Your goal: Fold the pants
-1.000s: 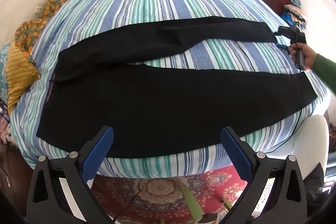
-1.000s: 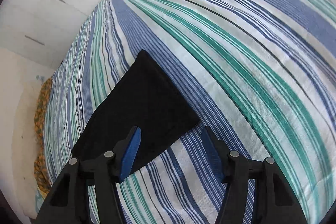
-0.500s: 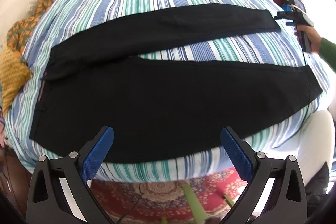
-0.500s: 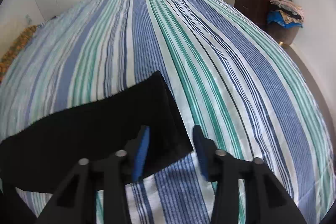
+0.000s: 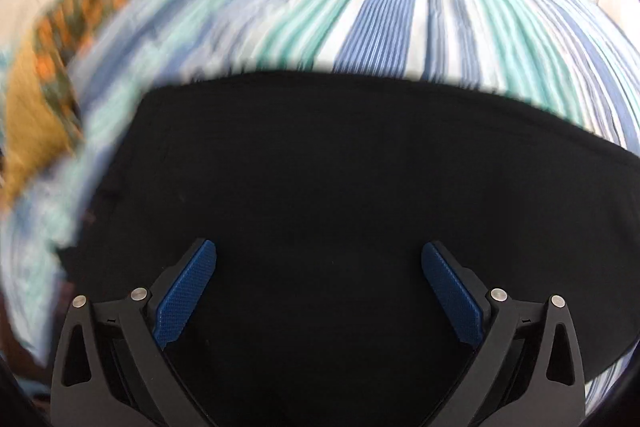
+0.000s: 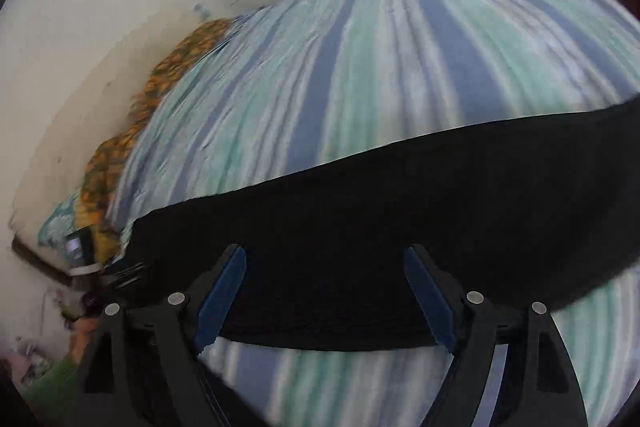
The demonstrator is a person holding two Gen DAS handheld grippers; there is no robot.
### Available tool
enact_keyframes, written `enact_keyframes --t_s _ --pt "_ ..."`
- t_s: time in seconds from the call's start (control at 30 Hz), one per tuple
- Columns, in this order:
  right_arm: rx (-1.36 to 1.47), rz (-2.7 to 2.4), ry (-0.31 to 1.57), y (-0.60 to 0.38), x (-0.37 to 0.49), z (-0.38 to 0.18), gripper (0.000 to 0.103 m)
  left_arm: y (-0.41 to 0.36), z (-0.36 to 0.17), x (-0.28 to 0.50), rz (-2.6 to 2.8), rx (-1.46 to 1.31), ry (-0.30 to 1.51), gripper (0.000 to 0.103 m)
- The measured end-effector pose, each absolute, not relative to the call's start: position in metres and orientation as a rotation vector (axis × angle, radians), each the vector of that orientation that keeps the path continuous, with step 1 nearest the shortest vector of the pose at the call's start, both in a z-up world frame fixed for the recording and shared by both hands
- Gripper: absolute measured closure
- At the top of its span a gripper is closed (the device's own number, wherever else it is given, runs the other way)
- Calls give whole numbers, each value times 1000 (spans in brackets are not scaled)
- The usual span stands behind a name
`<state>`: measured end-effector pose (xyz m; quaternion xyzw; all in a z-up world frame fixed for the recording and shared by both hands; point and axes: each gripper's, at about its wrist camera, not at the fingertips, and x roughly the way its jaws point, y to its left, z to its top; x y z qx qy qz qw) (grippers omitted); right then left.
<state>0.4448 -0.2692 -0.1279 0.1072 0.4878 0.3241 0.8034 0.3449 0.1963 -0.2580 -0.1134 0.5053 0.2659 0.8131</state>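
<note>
black pants (image 5: 320, 187) on striped bed (image 5: 400, 7), left claw (image 5: 319, 255) wide, right claw (image 6: 325, 261) wide

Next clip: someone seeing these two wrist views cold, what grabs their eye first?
The black pants fill the lower half of both views, spread across the bed's blue, green and white striped cover. The left gripper and the right gripper both stand open, blue-padded fingers close above the dark cloth. An orange patterned fabric lines the bed's far left edge, blurred by motion.
</note>
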Motion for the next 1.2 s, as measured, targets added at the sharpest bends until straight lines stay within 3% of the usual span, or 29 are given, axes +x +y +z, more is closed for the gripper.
enact_keyframes --t_s 0.23,0.3,0.33,0.47,0.7,0.9,0.97,1.2 --pt "304 981 1325 -109 444 -202 21 192 -263 315 536 -252 932 1" --pt "303 985 1383 -110 457 -221 27 188 -264 316 542 -237 929 0" --pt "315 1004 1388 -121 464 -223 33 186 -265 316 543 -234 925 0" --pt "250 865 1308 -210 505 -204 33 182 -264 317 542 -235 915 0" --pt "299 212 1160 -483 547 -173 28 185 -266 326 556 -220 944 0" --pt "345 93 1042 -571 446 -120 25 171 -226 312 523 -209 998 1" --pt "344 174 1026 -555 400 -107 17 144 -203 280 401 -256 955 1" --pt "462 561 1085 -412 261 -130 15 66 -225 175 141 -364 1038 1"
